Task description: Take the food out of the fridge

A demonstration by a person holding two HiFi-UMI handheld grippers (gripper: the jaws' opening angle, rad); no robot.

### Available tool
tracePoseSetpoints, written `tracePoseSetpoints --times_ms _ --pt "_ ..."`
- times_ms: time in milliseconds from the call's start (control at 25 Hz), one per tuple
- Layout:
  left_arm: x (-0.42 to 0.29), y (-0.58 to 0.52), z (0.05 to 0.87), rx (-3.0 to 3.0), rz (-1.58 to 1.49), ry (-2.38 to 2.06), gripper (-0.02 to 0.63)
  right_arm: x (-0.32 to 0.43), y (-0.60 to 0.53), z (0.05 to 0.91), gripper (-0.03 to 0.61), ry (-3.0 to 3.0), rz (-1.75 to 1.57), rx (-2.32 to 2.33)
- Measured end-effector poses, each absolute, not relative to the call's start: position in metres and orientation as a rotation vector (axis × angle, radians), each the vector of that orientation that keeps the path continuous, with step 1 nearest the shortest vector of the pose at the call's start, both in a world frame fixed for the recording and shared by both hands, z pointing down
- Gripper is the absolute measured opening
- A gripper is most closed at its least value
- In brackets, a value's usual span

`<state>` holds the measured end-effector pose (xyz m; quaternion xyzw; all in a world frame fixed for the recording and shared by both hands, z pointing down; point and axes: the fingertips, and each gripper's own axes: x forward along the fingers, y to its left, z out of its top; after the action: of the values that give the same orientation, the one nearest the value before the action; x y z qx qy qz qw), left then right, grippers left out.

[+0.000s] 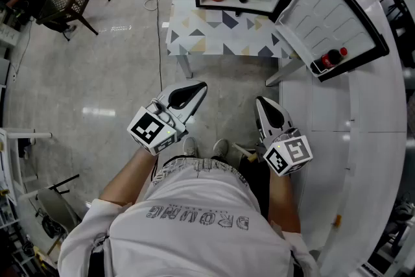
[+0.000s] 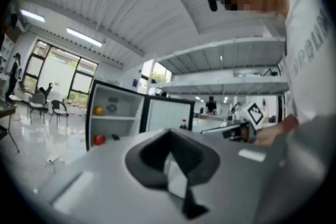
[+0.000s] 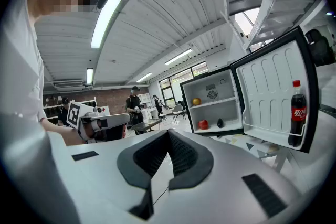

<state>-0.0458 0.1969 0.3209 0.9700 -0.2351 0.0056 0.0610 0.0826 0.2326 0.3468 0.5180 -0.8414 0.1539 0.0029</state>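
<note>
Starting at the left gripper (image 2: 169, 134): its dark ribbed pads meet at the tips, jaws closed, with nothing caught between them. Over to the right gripper (image 3: 169, 134), and it's the same story, pads pressed tip to tip and empty. The person holds the two side by side at waist height, noses pointing forward and roughly level, and each one's marker cube sits back by the hand. Straight ahead of both sets of jaws, well apart from them, stands the little fridge (image 3: 231, 113), wide open. Inside, on the upper shelf, there's a round orange fruit (image 3: 196, 102). On the compartment floor below it sit a red fruit (image 3: 203, 124) and, just beside that on the door side, a small dark item (image 3: 220, 123) too small to identify. The door (image 3: 268, 92) swings out to the right of the jaws, and a cola bottle (image 3: 297, 113) stands upright in its lower rack. All the food is in the fridge, with neither gripper touching any of it. The fridge rests on a low table (image 1: 220, 32) covered in a patterned cloth of grey, yellow and dark triangles. Glossy grey floor (image 1: 97, 74) lies between the table and the grippers. A white curved counter (image 1: 363, 139) runs along the right-hand side.
</note>
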Motion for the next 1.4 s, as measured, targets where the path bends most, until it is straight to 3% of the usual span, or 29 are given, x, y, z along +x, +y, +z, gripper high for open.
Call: tracePoseSetpoints --times_ms 1400 --pt "-0.012 0.207 0.335 2.919 0.049 -0.799 0.008 0.123 0.234 0.358 0.0 -2.691 0.489 1.561"
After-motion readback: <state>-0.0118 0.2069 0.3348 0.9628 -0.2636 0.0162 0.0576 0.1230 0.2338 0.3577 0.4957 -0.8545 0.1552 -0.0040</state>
